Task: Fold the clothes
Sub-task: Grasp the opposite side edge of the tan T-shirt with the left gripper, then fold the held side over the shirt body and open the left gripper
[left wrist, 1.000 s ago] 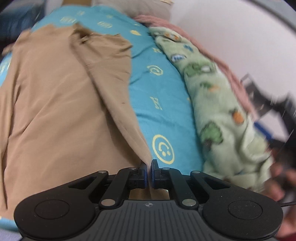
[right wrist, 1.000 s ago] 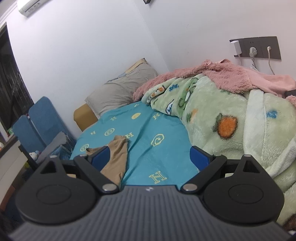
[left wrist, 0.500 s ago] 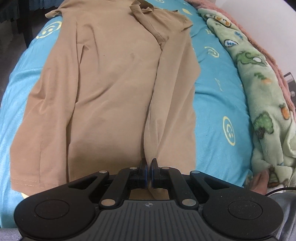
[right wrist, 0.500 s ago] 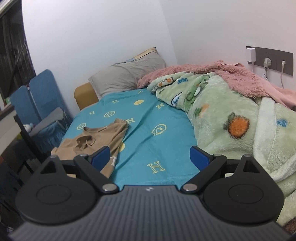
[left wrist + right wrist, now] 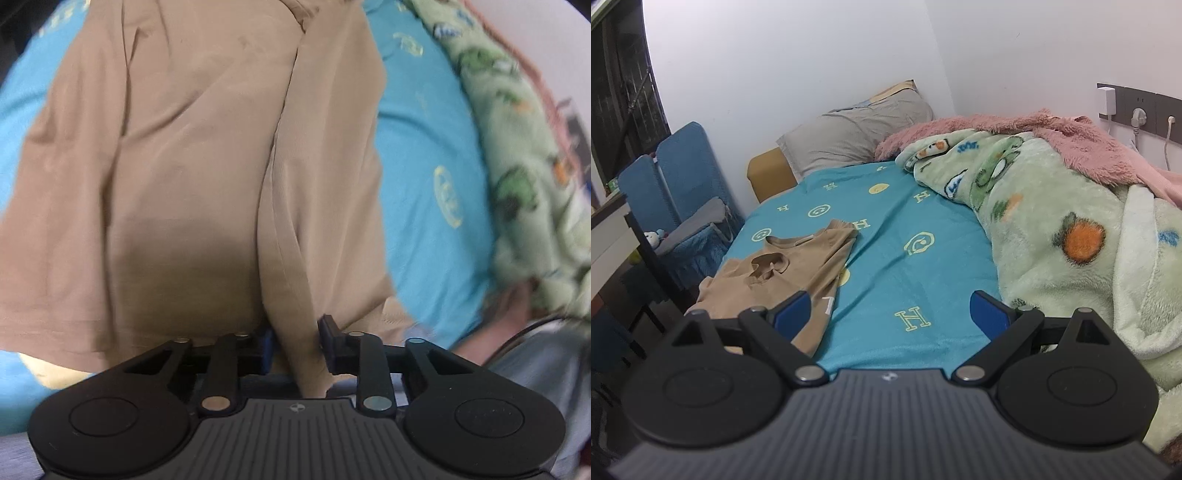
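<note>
A tan long-sleeved shirt (image 5: 192, 155) lies spread on the blue patterned bed sheet (image 5: 424, 166). Its right sleeve (image 5: 325, 177) is folded in over the body. My left gripper (image 5: 295, 347) is open low over the shirt's hem, and the sleeve's cuff end lies loose between its fingers. In the right wrist view the shirt (image 5: 786, 273) lies at the bed's left side, collar toward the pillow. My right gripper (image 5: 890, 314) is open and empty above the sheet (image 5: 905, 269), to the right of the shirt.
A green cartoon blanket (image 5: 1052, 236) and a pink blanket (image 5: 1015, 129) are heaped along the bed's right side by the wall. A grey pillow (image 5: 857, 136) lies at the head. Blue folding chairs (image 5: 687, 184) and a desk edge (image 5: 609, 229) stand left of the bed.
My left gripper carried the sleeve cuff across onto the shirt's body, came down near the hem and opened, letting the cuff go. My right gripper stayed open and shifted its view slightly.
</note>
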A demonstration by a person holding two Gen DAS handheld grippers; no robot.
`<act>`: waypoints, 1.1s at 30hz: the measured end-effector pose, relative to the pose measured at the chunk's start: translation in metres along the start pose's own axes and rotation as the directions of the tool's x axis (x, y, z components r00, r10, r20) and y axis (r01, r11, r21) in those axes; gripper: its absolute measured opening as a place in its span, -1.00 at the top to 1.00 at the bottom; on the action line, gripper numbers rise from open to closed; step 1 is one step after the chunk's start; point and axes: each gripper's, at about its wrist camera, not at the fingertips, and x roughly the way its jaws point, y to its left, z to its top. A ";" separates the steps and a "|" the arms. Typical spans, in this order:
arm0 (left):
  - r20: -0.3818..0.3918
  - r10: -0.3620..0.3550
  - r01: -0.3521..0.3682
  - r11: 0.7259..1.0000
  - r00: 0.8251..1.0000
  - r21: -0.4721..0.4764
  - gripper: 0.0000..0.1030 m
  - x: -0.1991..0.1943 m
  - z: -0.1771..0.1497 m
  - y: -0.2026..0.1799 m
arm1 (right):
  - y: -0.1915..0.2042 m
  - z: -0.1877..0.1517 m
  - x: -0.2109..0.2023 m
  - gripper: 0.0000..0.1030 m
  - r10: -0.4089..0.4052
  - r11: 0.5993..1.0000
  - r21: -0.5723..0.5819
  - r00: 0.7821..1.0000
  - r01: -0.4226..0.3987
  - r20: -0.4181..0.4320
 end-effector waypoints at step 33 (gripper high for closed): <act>0.744 0.010 0.015 1.000 0.668 -0.026 -0.99 -0.129 0.000 0.038 | 0.145 0.020 -0.007 -0.83 0.269 0.945 -0.227 0.955 -0.235 0.129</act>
